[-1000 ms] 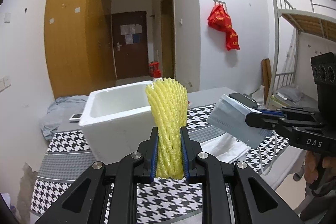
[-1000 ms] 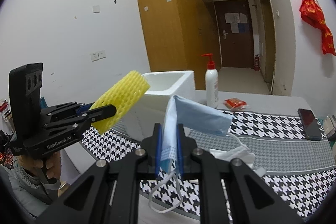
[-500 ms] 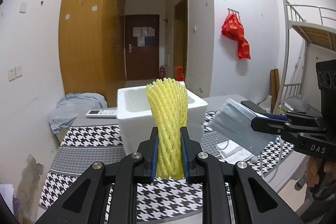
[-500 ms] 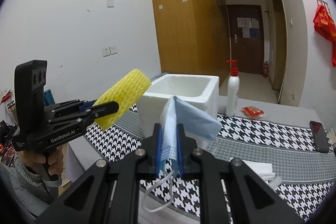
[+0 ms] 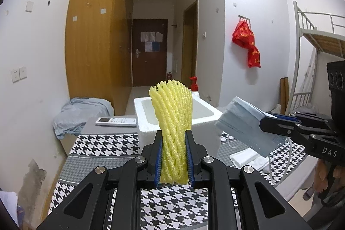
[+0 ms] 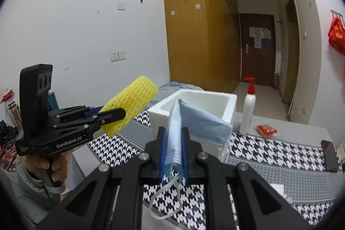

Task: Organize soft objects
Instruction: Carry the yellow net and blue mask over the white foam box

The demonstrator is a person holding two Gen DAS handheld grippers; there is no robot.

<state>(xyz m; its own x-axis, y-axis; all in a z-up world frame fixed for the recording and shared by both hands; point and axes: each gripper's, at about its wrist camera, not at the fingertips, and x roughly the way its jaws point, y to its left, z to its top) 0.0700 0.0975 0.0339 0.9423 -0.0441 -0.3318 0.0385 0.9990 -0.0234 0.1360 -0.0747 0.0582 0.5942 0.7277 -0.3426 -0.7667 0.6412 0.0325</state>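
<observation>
A yellow foam fruit net (image 5: 172, 122) stands upright in my left gripper (image 5: 173, 156), which is shut on it. It also shows as a yellow foam fruit net (image 6: 129, 107) at the left of the right wrist view, held by the left gripper (image 6: 112, 115). My right gripper (image 6: 173, 152) is shut on a blue face mask (image 6: 200, 122), its ear loop dangling below. The same blue face mask (image 5: 243, 124) hangs from the right gripper (image 5: 269, 122) at the right of the left wrist view. A white foam box (image 5: 207, 113) sits open on the table beyond both grippers.
The table wears a black-and-white houndstooth cloth (image 5: 103, 143). On it lie a white remote (image 5: 116, 121), folded white cloth (image 5: 243, 157), a pump bottle (image 6: 248, 111), a red packet (image 6: 266, 129) and a phone (image 6: 328, 154). A grey garment (image 5: 79, 113) is heaped at the far left.
Both grippers have swung across the table, keeping their holds. The foam box has shifted from left of the net to behind it, and the remote and pump bottle have come into view.
</observation>
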